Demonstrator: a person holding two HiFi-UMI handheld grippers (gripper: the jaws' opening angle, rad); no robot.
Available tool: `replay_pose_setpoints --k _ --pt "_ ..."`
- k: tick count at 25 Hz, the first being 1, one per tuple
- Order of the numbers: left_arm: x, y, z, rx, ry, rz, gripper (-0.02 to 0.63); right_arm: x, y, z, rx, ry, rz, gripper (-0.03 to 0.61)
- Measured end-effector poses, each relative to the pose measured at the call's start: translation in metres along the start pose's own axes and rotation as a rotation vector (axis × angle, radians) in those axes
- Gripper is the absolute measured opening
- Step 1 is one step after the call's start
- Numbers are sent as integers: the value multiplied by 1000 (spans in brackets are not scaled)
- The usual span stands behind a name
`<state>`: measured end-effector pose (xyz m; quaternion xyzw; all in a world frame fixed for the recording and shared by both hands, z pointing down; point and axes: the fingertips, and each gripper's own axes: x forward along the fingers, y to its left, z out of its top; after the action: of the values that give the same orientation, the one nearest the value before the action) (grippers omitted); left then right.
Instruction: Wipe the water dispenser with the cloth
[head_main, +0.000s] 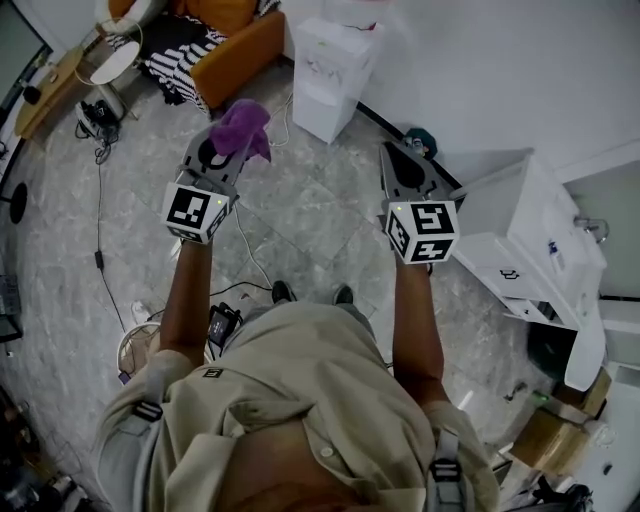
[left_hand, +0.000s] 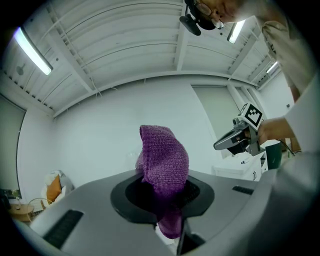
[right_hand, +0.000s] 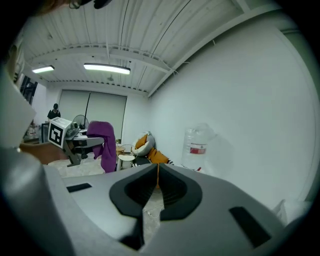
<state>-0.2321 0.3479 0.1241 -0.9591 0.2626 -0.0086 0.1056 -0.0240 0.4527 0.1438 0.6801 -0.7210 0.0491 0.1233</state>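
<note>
A white water dispenser (head_main: 330, 75) with a clear bottle (right_hand: 196, 145) on top stands against the white wall ahead. My left gripper (head_main: 232, 150) is shut on a purple cloth (head_main: 243, 128), which sticks up from its jaws (left_hand: 162, 165) and hangs purple (right_hand: 104, 140) in the right gripper view. My right gripper (head_main: 405, 160) is held level with it to the right, jaws shut with nothing between them (right_hand: 156, 187). Both grippers hang over the marble floor, short of the dispenser.
An orange sofa (head_main: 232, 35) with a striped cloth sits at the back left by a small round table (head_main: 112, 62). A white cabinet (head_main: 530, 240) stands to the right. Cables (head_main: 100, 200) trail on the floor at left.
</note>
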Motion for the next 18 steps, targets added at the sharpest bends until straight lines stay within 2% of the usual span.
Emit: replay_pose_setpoints --k 6,11,18 --pt "6 11 -10 -27 -19 -17 86 3 3 -1 -7 13 -35 28" --pt "37 6 -20 -22 7 -21 86 18 -30 -4 -14 19 -39 28" --pt "77 14 -33 -8 79 72 86 73 -82 -12 32 -12 43 28"
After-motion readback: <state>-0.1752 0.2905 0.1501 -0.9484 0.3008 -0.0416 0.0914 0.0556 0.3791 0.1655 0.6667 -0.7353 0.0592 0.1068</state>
